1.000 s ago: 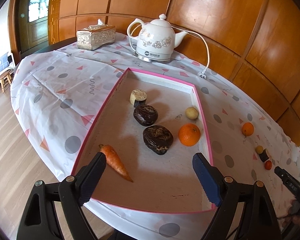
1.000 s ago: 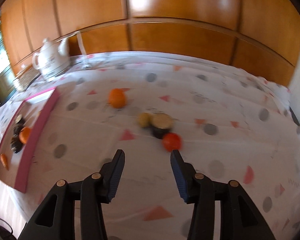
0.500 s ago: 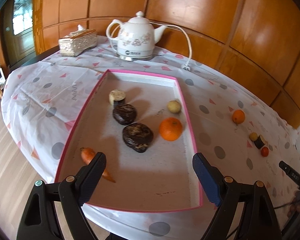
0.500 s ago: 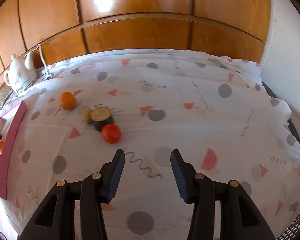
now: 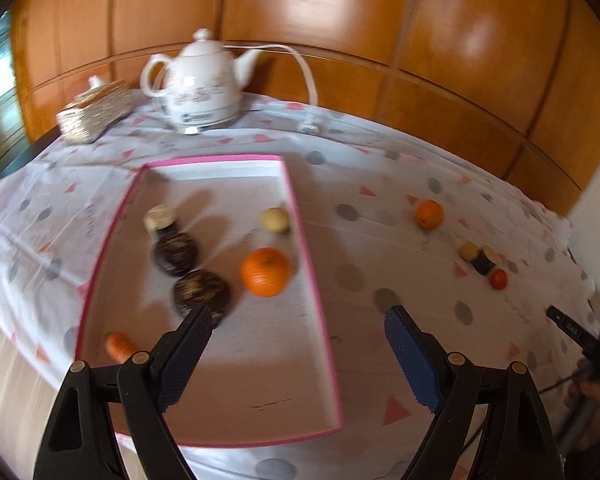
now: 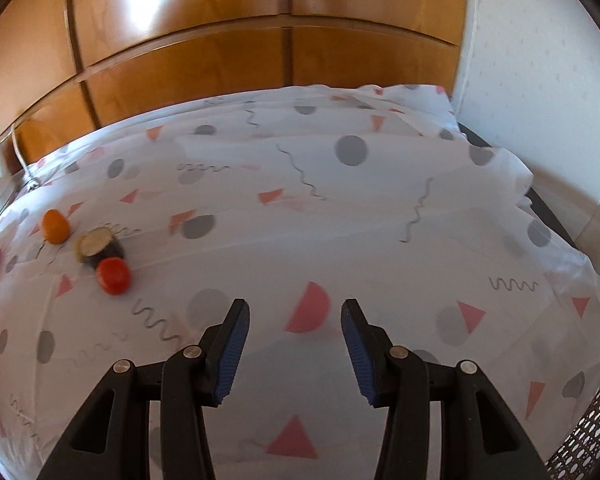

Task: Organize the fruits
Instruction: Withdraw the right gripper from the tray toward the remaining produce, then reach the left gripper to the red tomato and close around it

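Fruit lies partly in the pink tray (image 5: 318, 300), partly on the cloth (image 6: 340, 216) right of it. Inside the tray: an orange (image 5: 265, 272) near the right wall, a pale fruit (image 5: 275, 220) behind it, two dark lumps (image 5: 176, 254) toward the middle, a carrot (image 5: 120, 346) at the front left. Right of the tray sit a small orange (image 5: 429, 214) and a red fruit (image 6: 113, 276). The left gripper (image 5: 298, 330) hangs wide open over the tray's front; the right gripper (image 6: 295, 320) stands part open, empty, over cloth.
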The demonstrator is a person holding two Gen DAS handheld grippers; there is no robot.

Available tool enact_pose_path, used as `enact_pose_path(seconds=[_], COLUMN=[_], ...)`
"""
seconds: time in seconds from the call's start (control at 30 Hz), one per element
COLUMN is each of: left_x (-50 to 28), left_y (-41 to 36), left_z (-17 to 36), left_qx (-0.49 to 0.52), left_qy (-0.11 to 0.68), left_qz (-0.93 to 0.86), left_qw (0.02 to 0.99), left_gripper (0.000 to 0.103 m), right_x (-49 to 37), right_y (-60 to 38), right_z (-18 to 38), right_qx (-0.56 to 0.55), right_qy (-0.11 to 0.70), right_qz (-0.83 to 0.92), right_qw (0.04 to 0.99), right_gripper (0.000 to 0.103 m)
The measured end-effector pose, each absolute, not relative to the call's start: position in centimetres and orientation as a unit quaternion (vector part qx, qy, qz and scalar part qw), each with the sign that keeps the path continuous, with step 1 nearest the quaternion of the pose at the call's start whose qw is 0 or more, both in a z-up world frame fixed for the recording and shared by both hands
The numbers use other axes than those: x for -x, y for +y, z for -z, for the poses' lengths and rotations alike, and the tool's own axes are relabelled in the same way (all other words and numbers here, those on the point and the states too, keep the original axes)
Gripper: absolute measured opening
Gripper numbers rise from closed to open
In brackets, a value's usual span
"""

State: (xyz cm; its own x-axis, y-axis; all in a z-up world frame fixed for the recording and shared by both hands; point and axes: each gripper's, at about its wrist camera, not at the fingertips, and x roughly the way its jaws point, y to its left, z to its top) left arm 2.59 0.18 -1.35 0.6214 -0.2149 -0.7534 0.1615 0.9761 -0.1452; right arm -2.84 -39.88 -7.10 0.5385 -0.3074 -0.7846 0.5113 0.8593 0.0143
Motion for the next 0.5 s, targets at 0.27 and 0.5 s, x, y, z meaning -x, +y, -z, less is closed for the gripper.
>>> enact_pose_path(seconds=[0.27, 0.5], left_x=[-4.2, -5.6], left_y=[-5.3, -11.2], left_z=[1.3, 1.8], left_qx=[-0.005, -0.027], left_qy=[0.453, 0.474], left_qz=[0.221, 0.303], left_qw=[0.864, 0.826], left_gripper=[0.076, 0.066], right_x=[3.5, 4.0], right_y=[-41.4, -42.4], right_z=[7.6, 7.6], right_qx=[-0.135, -0.138], right_qy=[0.413, 0.403], right_qz=[0.255, 0.269], right_qw=[0.864, 0.864], right_gripper=[0.049, 0.049])
